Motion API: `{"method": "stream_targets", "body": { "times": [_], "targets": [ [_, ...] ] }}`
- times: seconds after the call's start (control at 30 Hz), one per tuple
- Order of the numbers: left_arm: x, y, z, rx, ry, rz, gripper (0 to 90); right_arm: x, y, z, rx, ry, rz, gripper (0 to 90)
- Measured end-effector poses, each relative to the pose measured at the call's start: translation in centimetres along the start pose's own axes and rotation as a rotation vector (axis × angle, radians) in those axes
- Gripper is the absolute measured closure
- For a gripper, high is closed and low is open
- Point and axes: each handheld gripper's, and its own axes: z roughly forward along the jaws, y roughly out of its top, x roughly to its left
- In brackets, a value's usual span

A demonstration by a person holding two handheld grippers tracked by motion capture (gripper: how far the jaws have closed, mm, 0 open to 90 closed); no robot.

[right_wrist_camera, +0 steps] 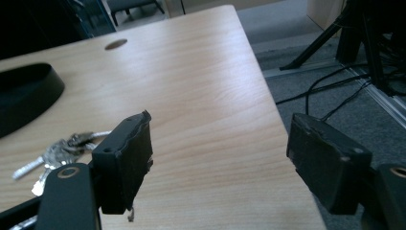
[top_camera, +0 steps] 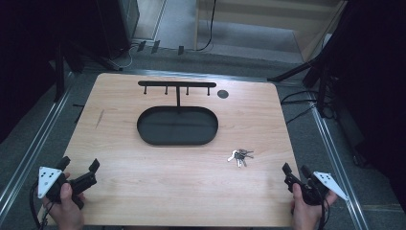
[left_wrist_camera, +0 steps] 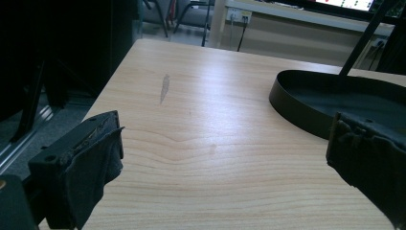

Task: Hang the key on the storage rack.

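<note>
Lying unlabelled, keys (top_camera: 241, 155) sit near tray (top_camera: 177, 139); each gripper gapes.

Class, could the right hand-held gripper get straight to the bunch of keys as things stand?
Probably yes. The right hand-held gripper is open, and bare table lies between it and the bunch of keys, with the black tray off to the side.

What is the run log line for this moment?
left gripper: open, empty | right gripper: open, empty | silver key bunch: on wooden table, right of black oval tray
</note>
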Motion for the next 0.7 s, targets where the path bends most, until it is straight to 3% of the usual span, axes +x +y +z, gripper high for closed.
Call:
{"method": "stream_targets", "body": {
  "times": [0.17, 0.37, 0.4, 0.47, 0.53, 0.63, 0.67, 0.7],
  "targets": [
    [-0.1, 0.0, 0.0, 0.004, 0.004, 0.008, 0.0, 1.1, 0.9, 0.8, 0.032, 0.006, -0.034, 25.7],
    [-0.1, 0.0, 0.0, 0.003, 0.003, 0.007, 0.0, 3.7, 3.0, 2.0, 0.098, 0.028, -0.143, 26.5],
    [-0.1, 0.0, 0.0, 0.002, 0.004, 0.007, 0.0, 4.7, 4.0, 2.5, 0.131, 0.047, -0.177, 30.4],
    [-0.1, 0.0, 0.0, 0.004, 0.006, 0.008, 0.0, 5.0, 4.3, 2.8, 0.151, 0.058, -0.186, 30.1],
    [-0.1, 0.0, 0.0, 0.004, 0.007, 0.009, 0.0, 6.5, 5.8, 3.8, 0.222, 0.067, -0.219, 30.5],
    [-0.1, 0.0, 0.0, 0.004, 0.007, 0.007, 0.0, 7.2, 6.5, 4.4, 0.253, 0.078, -0.238, 31.4],
    [-0.1, 0.0, 0.0, 0.002, 0.007, 0.004, 0.0, 8.3, 7.4, 5.1, 0.324, 0.060, -0.265, 33.7],
    [-0.1, 0.0, 0.0, 0.002, 0.007, 0.004, 0.0, 8.6, 7.7, 5.3, 0.340, 0.063, -0.272, 34.5]
  ]
}}
